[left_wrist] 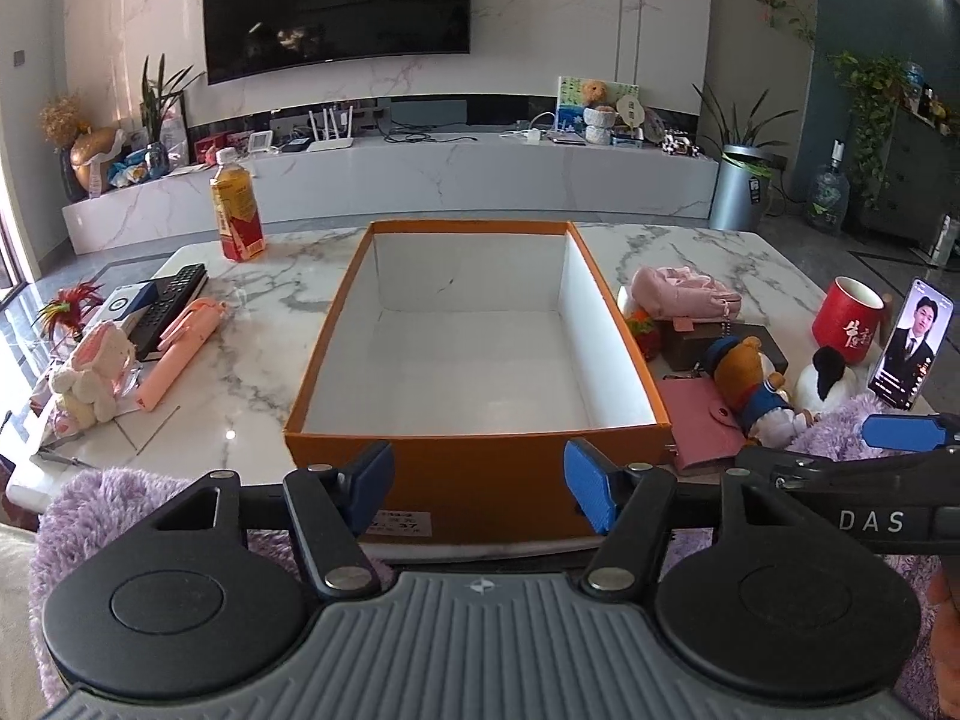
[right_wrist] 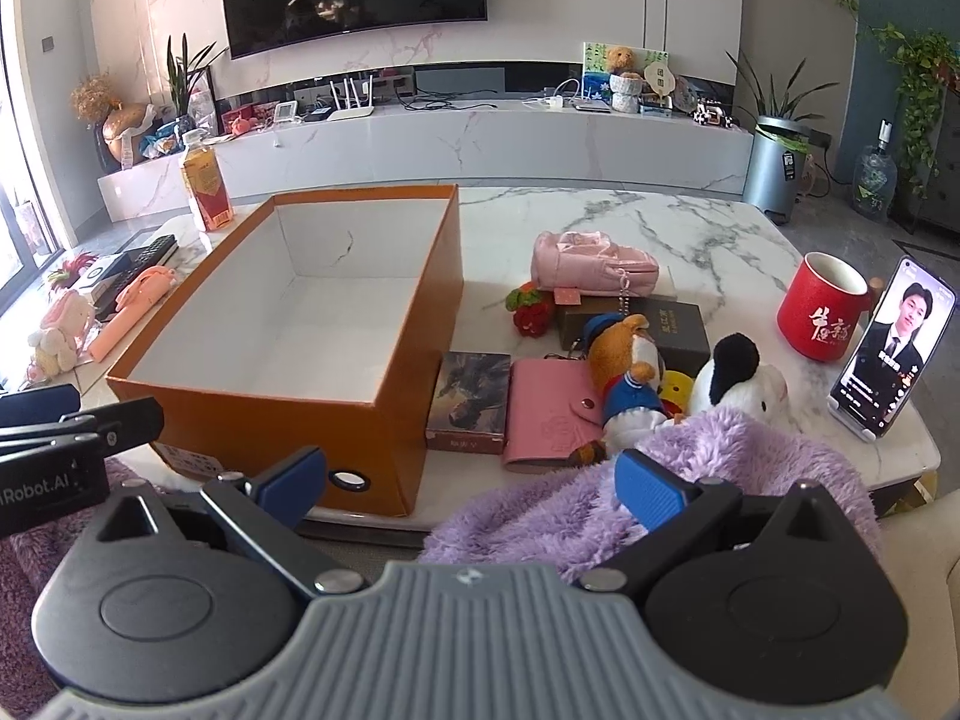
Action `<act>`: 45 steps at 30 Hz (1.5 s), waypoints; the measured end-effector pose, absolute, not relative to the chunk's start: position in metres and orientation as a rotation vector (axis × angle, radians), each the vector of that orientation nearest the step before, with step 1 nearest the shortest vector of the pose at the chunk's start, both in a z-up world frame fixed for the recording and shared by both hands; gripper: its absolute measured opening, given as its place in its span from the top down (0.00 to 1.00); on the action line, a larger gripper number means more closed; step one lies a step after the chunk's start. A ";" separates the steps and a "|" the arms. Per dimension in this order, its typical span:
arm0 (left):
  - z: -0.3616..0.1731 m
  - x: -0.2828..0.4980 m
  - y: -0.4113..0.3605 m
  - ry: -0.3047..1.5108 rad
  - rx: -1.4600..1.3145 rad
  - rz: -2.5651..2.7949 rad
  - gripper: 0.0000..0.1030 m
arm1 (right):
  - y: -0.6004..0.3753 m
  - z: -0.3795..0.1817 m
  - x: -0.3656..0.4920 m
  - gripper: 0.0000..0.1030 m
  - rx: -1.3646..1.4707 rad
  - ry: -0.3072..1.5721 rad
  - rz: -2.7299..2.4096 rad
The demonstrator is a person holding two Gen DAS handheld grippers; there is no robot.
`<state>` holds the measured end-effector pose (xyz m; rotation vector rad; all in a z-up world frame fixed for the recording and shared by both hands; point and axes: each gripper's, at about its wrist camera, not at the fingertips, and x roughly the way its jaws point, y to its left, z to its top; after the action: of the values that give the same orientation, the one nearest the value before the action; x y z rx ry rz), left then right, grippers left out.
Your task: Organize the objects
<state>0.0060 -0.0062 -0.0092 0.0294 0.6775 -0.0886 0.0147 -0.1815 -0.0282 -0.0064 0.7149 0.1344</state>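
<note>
Both the left gripper (left_wrist: 480, 483) and right gripper (right_wrist: 471, 483) are released, holding nothing. Box (left_wrist: 480, 468) empty, frame centre. Advise taking the pink wallet (right_wrist: 549, 414) first, by its edges.

A home living room: a large wall-mounted television (left_wrist: 336, 3) hangs on marble panelling above a long low media console (left_wrist: 420, 180) with a router (left_wrist: 330, 129), potted plants (left_wrist: 747, 120) and a teddy bear (right_wrist: 621, 60), behind a marble coffee tabletop (right_wrist: 690, 228).
</note>
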 end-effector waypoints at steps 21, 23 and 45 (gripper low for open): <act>-0.016 0.126 -0.123 0.685 0.437 -0.526 0.54 | -0.247 -0.043 0.140 0.37 0.010 0.751 0.060; -0.017 0.142 -0.134 0.677 0.473 -0.558 0.56 | -0.256 -0.047 0.156 0.41 0.025 0.762 0.056; -0.084 0.262 -0.226 0.728 0.832 -0.818 0.53 | -0.334 -0.094 0.253 0.59 0.158 0.869 0.013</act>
<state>0.2622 -0.2256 -0.0845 0.8317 0.7276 -0.8184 0.2535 -0.3340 -0.0937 0.1582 0.8686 0.0128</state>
